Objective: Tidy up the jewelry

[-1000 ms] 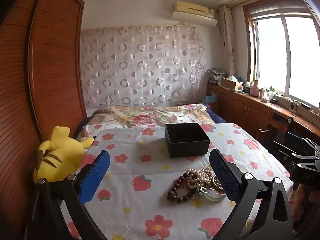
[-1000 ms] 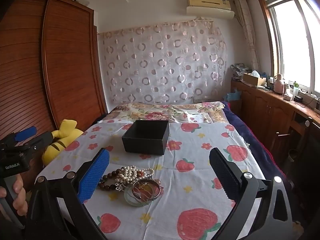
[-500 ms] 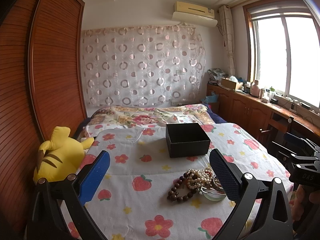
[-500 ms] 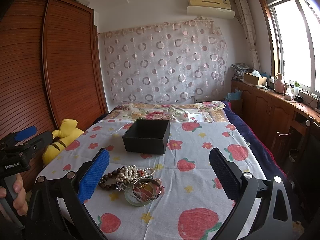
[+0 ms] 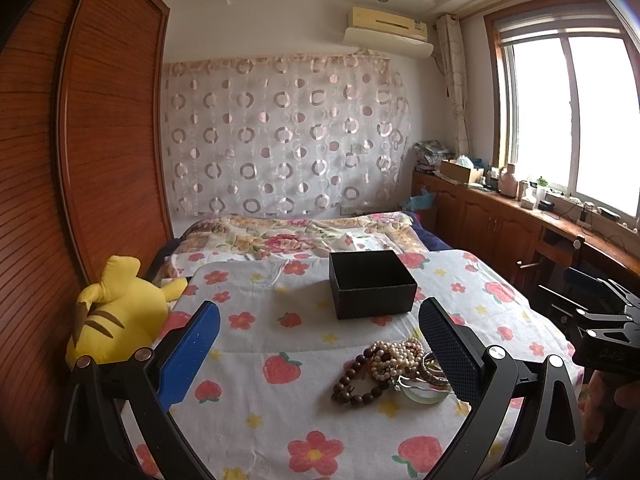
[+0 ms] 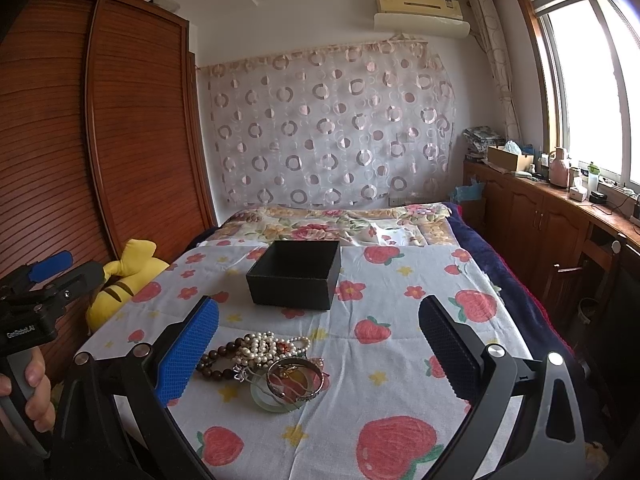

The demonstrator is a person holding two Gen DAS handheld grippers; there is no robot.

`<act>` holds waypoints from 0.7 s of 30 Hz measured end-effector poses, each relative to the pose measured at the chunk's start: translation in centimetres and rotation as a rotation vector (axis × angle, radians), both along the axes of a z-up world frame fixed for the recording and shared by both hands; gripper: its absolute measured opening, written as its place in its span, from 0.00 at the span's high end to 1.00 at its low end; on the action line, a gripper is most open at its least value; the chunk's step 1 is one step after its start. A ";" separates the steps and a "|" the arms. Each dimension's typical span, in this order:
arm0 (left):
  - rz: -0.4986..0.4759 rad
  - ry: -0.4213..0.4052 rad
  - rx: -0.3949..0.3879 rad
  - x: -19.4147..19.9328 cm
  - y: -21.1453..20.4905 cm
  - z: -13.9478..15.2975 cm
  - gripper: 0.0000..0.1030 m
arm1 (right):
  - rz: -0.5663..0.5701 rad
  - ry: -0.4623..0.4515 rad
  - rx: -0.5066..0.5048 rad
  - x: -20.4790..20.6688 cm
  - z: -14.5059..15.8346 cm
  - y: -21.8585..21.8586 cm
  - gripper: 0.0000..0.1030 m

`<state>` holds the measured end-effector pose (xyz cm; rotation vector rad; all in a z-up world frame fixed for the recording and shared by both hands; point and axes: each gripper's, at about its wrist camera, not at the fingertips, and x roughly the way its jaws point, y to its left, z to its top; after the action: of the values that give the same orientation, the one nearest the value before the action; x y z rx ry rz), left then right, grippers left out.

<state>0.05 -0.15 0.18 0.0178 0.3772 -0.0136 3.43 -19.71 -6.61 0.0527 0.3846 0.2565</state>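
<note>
Fingers on the left gripper (image 5: 320, 356) and right gripper (image 6: 318, 344) are spread wide, holding nothing. The jewelry pile (image 6: 266, 364) lies on the bedspread (image 6: 400, 360) just in front of the empty black box (image 6: 294, 278). Judged best: lower the right gripper over one loose piece at the pile's edge, perhaps the bangle (image 6: 295, 378), pinching only that.

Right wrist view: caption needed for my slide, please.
Open right gripper above a jewelry pile on the strawberry bedspread, black box beyond.
</note>
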 end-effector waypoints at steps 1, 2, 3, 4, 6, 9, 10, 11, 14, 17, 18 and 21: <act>-0.001 0.000 0.001 0.1 -0.1 0.0 0.06 | 0.000 0.000 0.000 0.0 0.0 0.0 0.02; 0.000 0.001 0.001 0.3 -0.2 0.0 0.06 | 0.001 0.000 0.000 0.0 0.0 0.0 0.02; 0.000 0.001 0.002 0.4 -0.3 -0.1 0.06 | 0.000 0.000 0.001 0.0 0.0 0.0 0.02; 0.000 0.001 0.003 0.6 -0.3 -0.1 0.06 | 0.000 0.000 0.001 0.0 0.0 0.0 0.02; 0.000 0.001 0.003 0.9 -0.4 -0.1 0.06 | -0.001 0.001 0.001 0.0 0.0 0.0 0.02; 0.002 -0.001 -0.001 0.3 -0.2 -0.1 0.06 | -0.001 -0.001 0.000 0.0 0.0 0.0 0.02; 0.002 0.000 -0.001 0.4 -0.2 -0.1 0.06 | 0.000 0.000 0.001 0.0 0.0 0.0 0.02; 0.002 0.000 -0.001 0.5 -0.3 -0.1 0.06 | 0.000 -0.001 0.002 0.0 0.0 0.0 0.02; 0.002 -0.002 0.000 0.2 -0.2 -0.1 0.06 | 0.000 -0.001 0.002 0.0 0.0 0.0 0.02; 0.002 -0.003 -0.001 0.2 -0.1 -0.1 0.06 | 0.000 -0.001 0.002 0.0 0.0 0.0 0.02; 0.002 -0.001 -0.001 0.4 -0.2 -0.2 0.06 | 0.000 -0.001 0.001 0.0 0.0 0.0 0.02; 0.003 -0.003 -0.002 0.4 -0.2 -0.2 0.06 | 0.000 -0.002 0.003 0.0 0.0 0.0 0.02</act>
<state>0.41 -0.33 0.00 0.0155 0.3746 -0.0112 3.41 -19.69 -6.61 0.0552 0.3824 0.2573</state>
